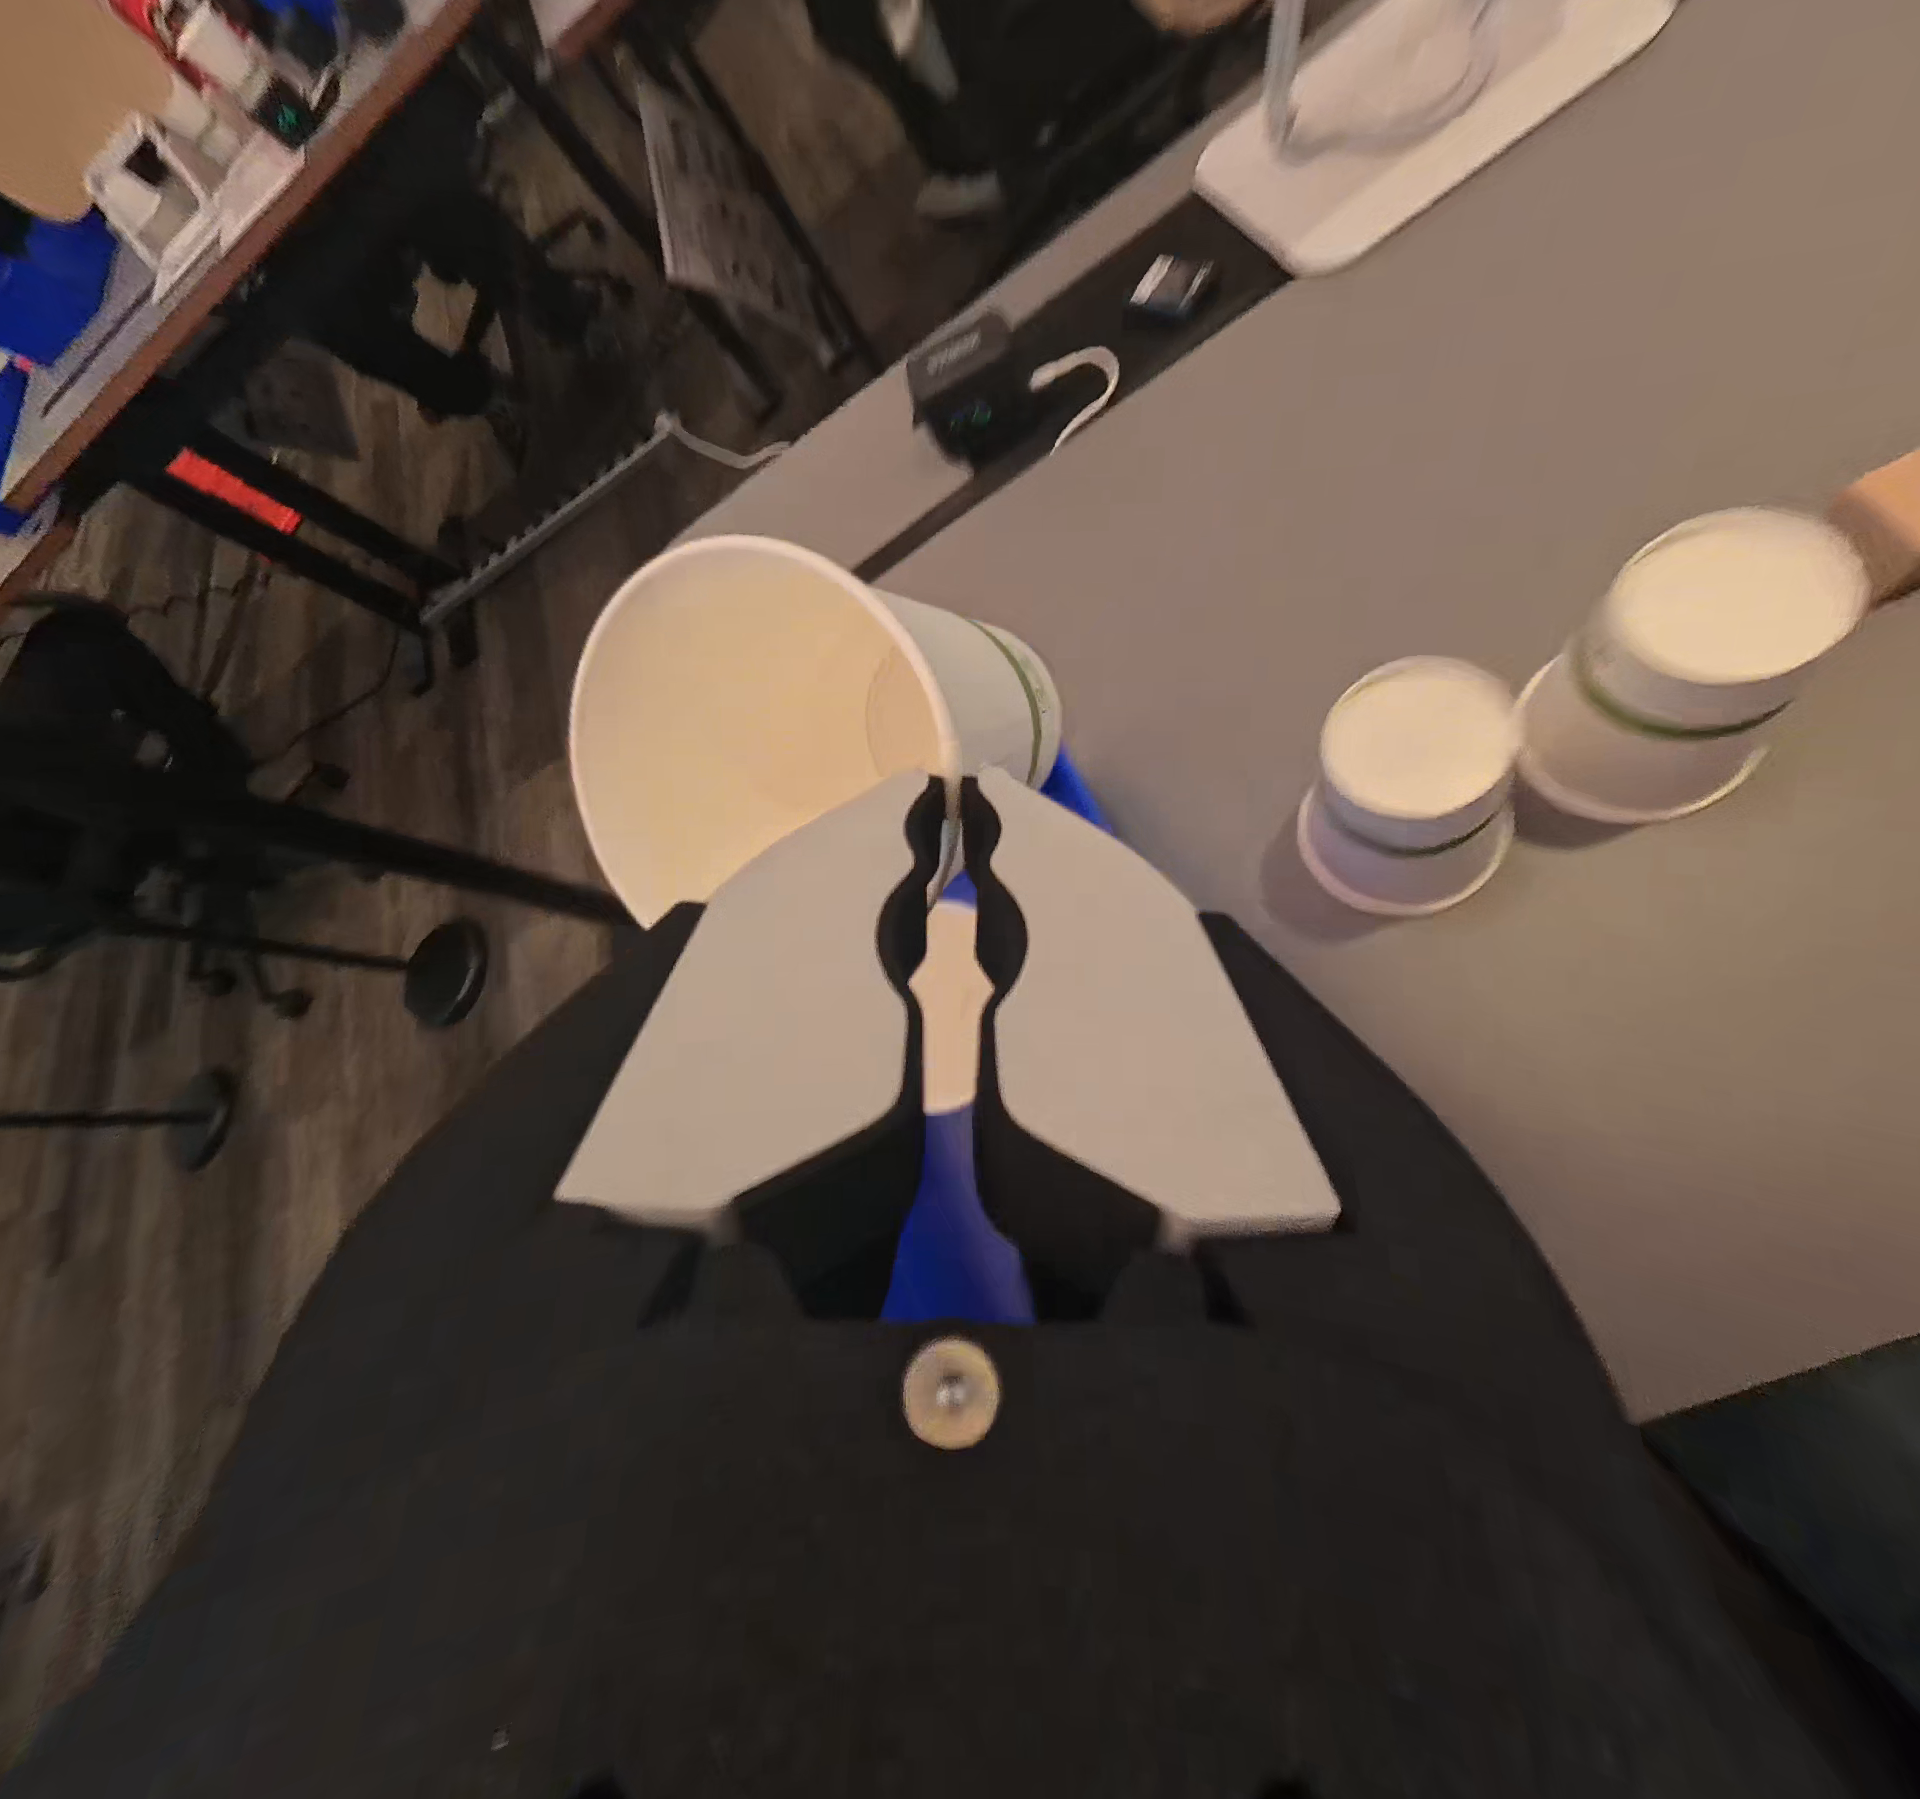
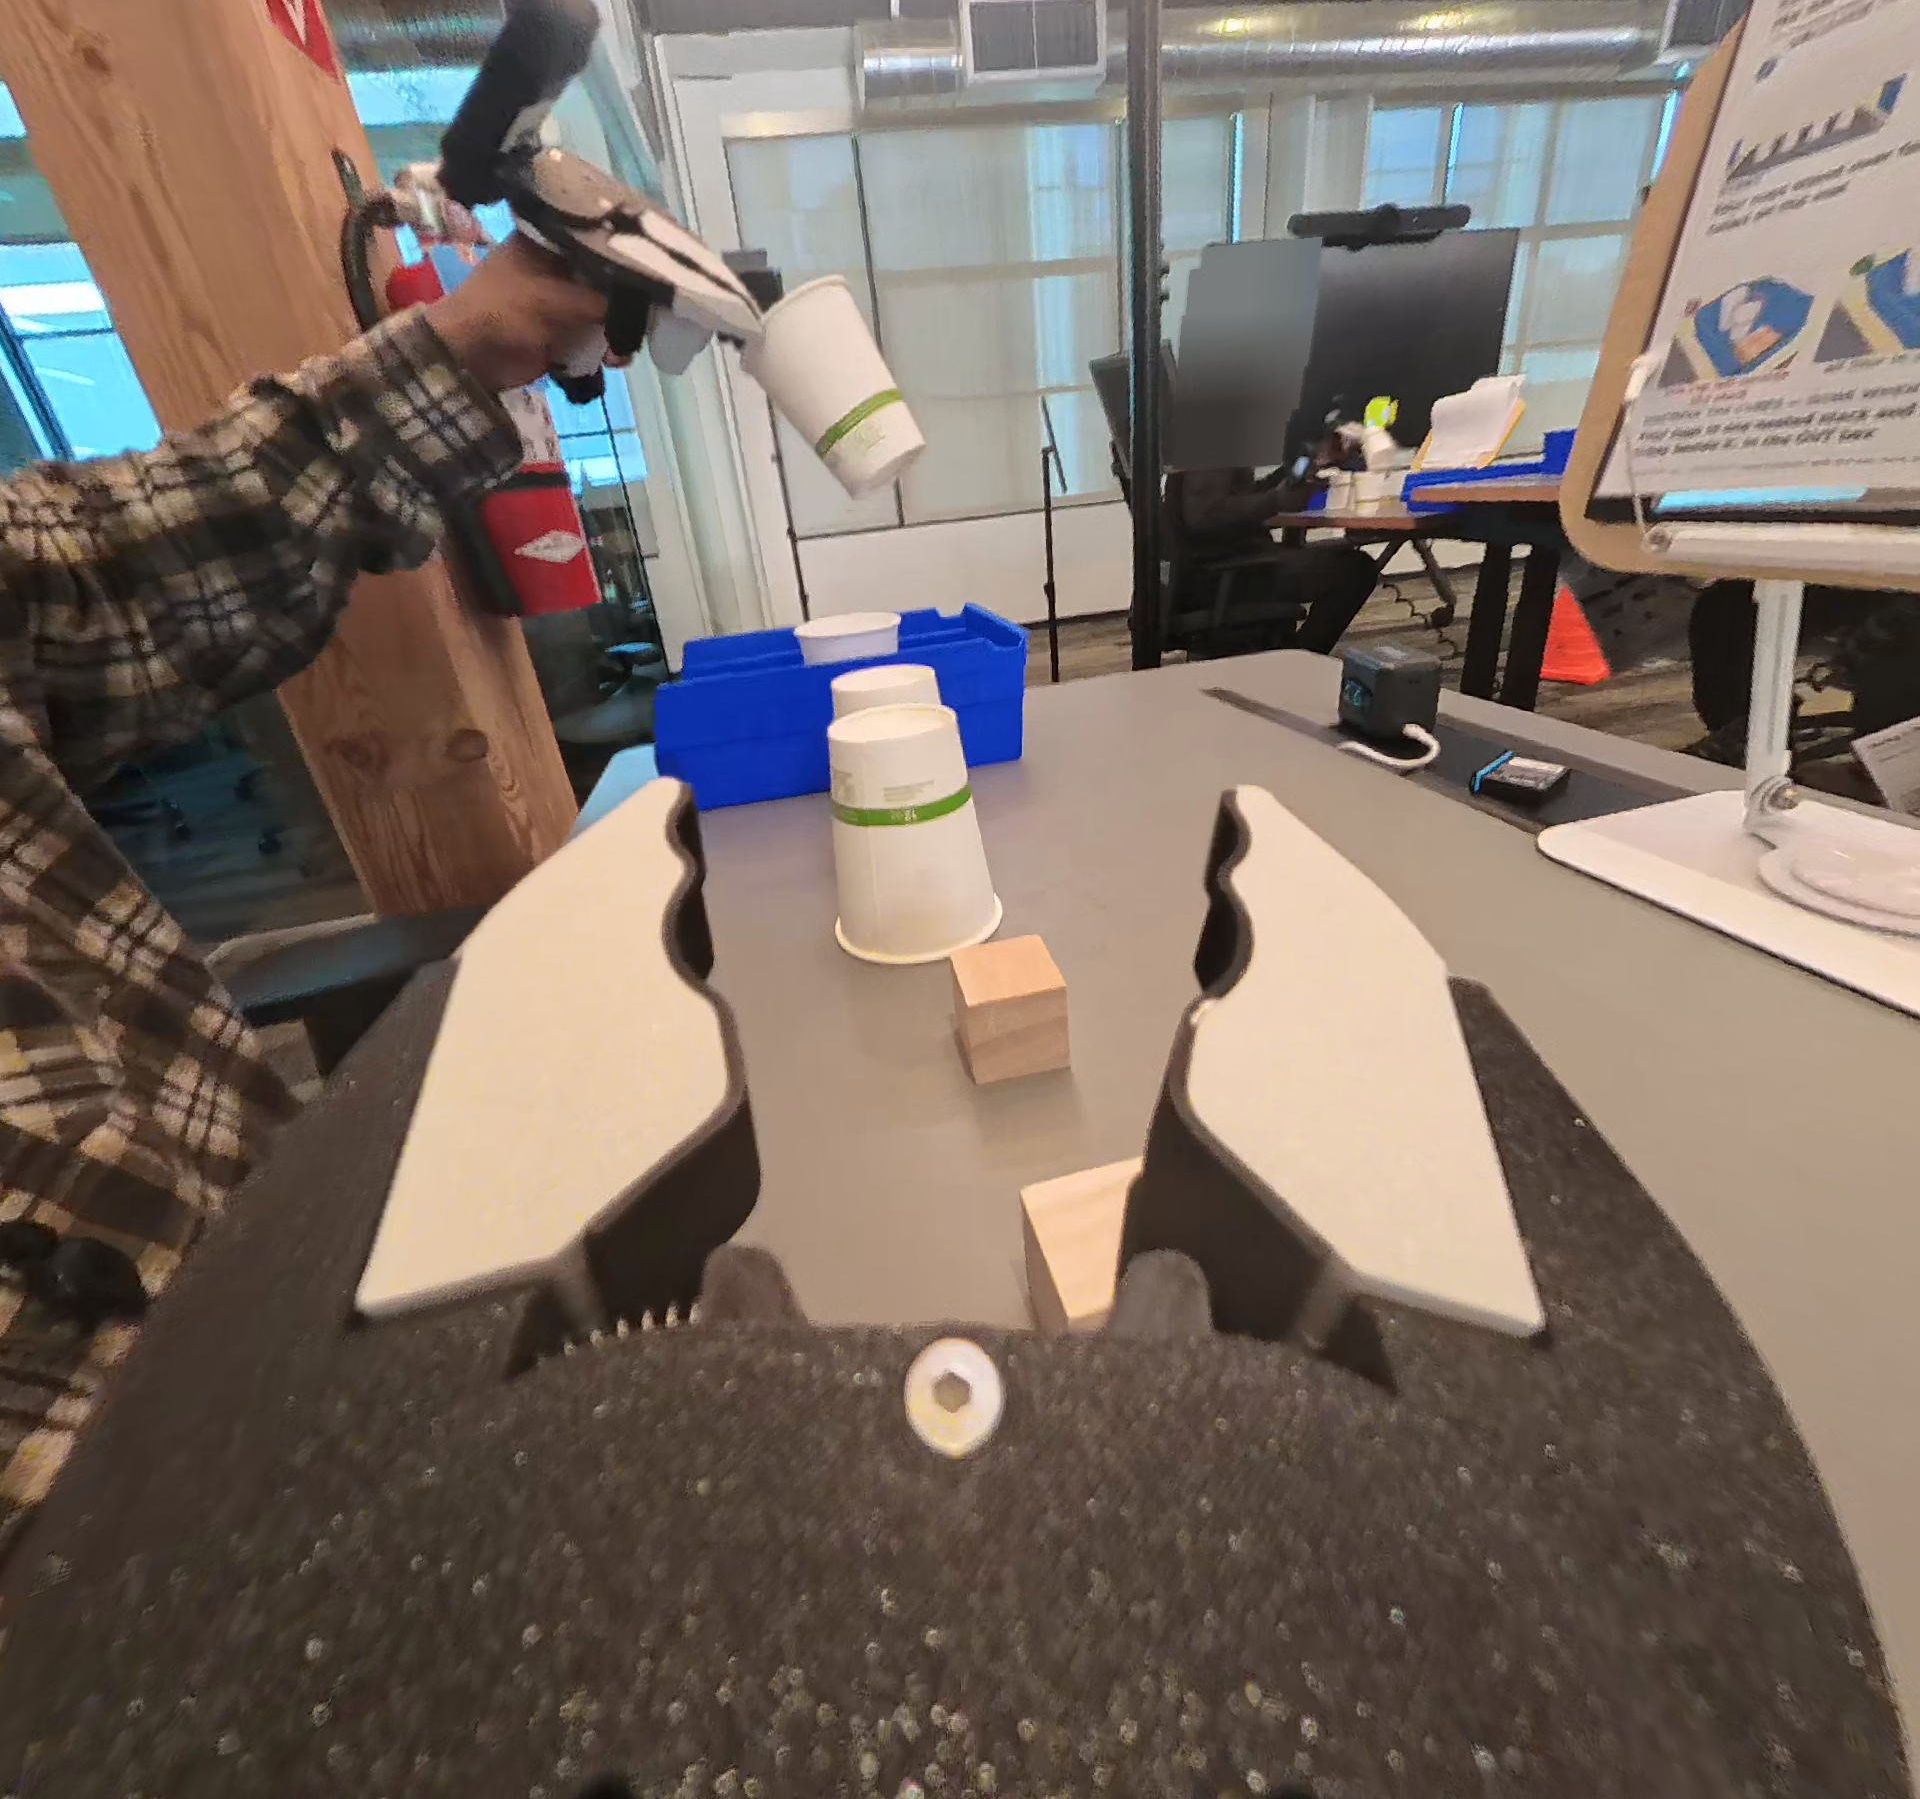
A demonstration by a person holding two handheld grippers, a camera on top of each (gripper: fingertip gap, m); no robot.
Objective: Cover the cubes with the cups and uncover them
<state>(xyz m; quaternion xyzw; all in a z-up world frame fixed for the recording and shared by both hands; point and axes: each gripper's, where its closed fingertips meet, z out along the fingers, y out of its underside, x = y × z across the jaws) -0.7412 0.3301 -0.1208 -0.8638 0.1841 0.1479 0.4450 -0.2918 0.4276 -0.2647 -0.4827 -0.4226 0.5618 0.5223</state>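
My left gripper is shut on the rim of a white paper cup and holds it tilted in the air over a blue bin. The right wrist view shows this gripper and cup high at the left. Two cups stand upside down on the grey table. My right gripper is open and empty, low over the table. A wooden cube lies bare between its fingers, next to an upside-down cup. A second cube is partly hidden by the right finger.
The blue bin stands at the table's far left edge with a white cup in it. A clipboard stand on a white base is at the right. A black device with a white cable sits at the far edge. A wooden pillar rises at the left.
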